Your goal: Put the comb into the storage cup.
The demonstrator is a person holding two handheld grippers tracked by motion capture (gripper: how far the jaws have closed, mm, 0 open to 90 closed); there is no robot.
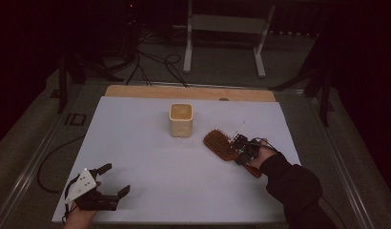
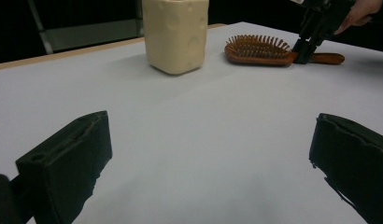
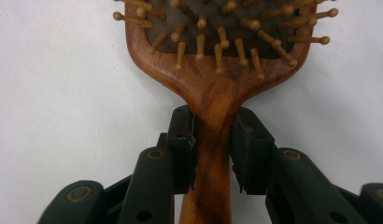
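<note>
A wooden hairbrush (image 1: 220,144) lies bristles up on the white mat (image 1: 141,152), right of centre. My right gripper (image 1: 237,151) comes at it from the right, held by a hand in a dark sleeve. In the right gripper view the two black pads sit against both sides of the brush's (image 3: 217,79) narrow handle, just below the head, so this gripper (image 3: 213,135) is shut on it. The brush rests flat on the mat. My left gripper (image 1: 115,180) stands open near the mat's front left corner, nothing between its jaws (image 2: 208,158).
A cream cup with round dimples (image 1: 180,119) stands upright at the mat's middle back, left of the brush (image 2: 257,49). A wooden strip (image 1: 184,92) runs along the table's far edge. Cables and a white frame stand on the floor beyond.
</note>
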